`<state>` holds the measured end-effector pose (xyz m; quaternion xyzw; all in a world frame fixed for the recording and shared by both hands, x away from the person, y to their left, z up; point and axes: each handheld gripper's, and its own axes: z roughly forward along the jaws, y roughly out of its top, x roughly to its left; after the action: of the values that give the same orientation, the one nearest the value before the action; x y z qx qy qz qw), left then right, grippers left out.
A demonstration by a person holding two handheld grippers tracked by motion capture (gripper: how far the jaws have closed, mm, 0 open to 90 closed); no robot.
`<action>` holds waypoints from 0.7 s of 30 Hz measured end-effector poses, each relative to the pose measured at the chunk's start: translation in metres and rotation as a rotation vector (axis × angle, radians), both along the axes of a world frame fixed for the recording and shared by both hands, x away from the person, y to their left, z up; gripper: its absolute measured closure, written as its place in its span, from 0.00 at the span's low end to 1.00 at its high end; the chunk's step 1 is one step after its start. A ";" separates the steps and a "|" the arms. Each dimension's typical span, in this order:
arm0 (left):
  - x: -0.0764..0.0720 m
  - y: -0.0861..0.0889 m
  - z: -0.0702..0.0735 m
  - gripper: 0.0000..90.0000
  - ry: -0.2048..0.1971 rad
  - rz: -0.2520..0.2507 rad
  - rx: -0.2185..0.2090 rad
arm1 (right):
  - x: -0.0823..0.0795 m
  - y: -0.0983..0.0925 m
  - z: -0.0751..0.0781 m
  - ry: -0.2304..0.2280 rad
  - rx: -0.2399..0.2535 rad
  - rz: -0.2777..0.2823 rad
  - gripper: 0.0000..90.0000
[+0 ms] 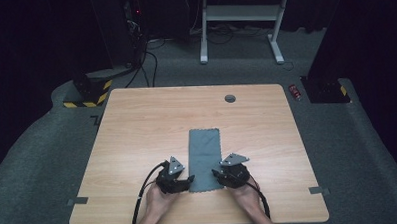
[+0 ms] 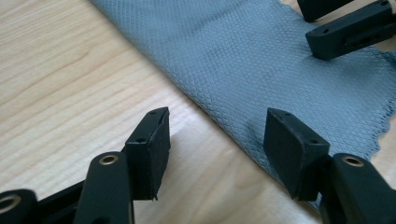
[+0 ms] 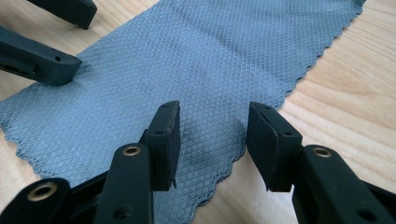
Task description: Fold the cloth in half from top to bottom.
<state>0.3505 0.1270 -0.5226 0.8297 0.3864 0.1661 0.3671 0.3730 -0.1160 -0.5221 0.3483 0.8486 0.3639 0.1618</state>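
Floor: grey carpet (image 1: 47, 142) around the tabletop, dark room beyond; a black-and-yellow striped base (image 1: 88, 93) at far left.
Tabletop: pale wood grain (image 1: 137, 129), with a small round grey cap (image 1: 230, 98) well beyond both pairs of jaws.
Left gripper (image 1: 185, 181): jaws apart, gripping nothing; one jaw over bare wood, the other over the cloth's edge.
Cloth: grey textured strip (image 1: 205, 159) with scalloped ends, lying flat between the two grippers, its near end reaching under both pairs of jaws.
Right gripper (image 1: 217, 175): jaws apart, pressing nothing, straddling the cloth's near corner.
Far right: a white frame stand (image 1: 243, 20) on the carpet; a red can (image 1: 296, 92) beside a dark base.
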 end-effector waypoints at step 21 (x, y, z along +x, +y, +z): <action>-0.028 0.010 0.011 0.46 -0.015 -0.111 -0.054 | -0.035 -0.017 0.009 -0.031 0.059 0.076 0.72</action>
<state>0.3220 0.1375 -0.5117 0.8383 0.3414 0.1414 0.4009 0.3377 -0.1329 -0.5127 0.3150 0.8475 0.3999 0.1506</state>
